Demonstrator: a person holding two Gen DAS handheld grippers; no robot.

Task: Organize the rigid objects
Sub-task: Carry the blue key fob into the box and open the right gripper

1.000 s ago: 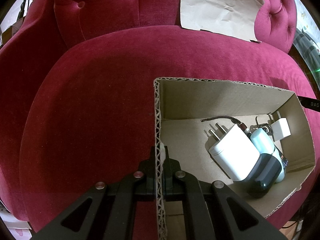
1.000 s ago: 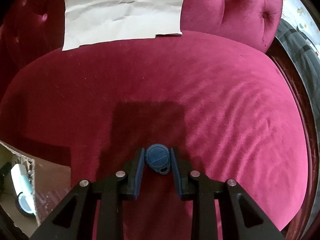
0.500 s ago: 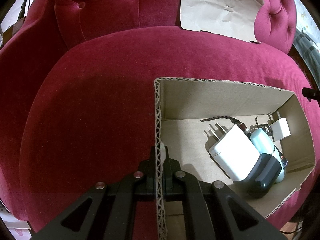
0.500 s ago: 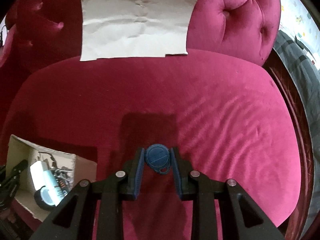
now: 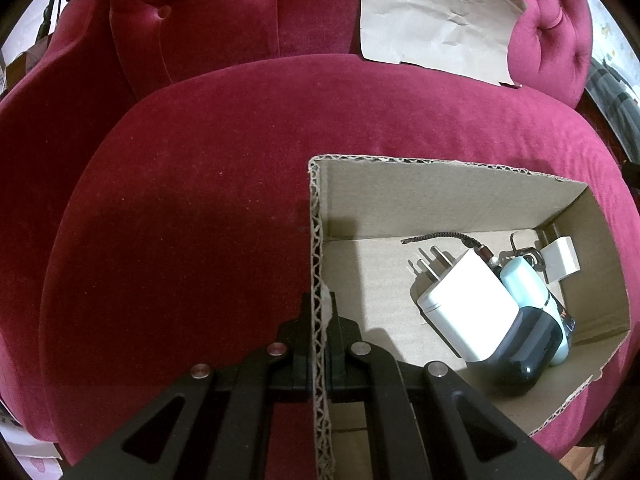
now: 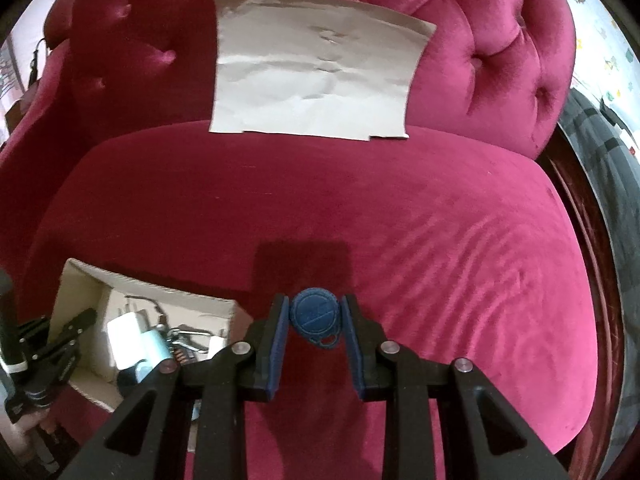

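Observation:
My left gripper (image 5: 319, 312) is shut on the left wall of an open cardboard box (image 5: 440, 196) that rests on the red velvet seat. In the box lie a white plug charger (image 5: 464, 304), a pale blue and dark device (image 5: 528, 320), a small white adapter (image 5: 562, 258) and a braided cable (image 5: 440, 236). My right gripper (image 6: 315, 320) is shut on a round blue key fob (image 6: 314, 312) and holds it above the seat, to the right of the box (image 6: 80, 280). The left gripper also shows in the right wrist view (image 6: 60, 340).
The red tufted sofa (image 6: 400, 220) fills both views, its seat edge curving down at the front. A sheet of brown paper (image 6: 312, 80) leans on the backrest. A dark wooden frame and grey cloth (image 6: 600, 184) lie at the far right.
My right gripper has risen and pulled back with the blue fob, so the box and left gripper have come into its view. The left gripper and box have stayed still.

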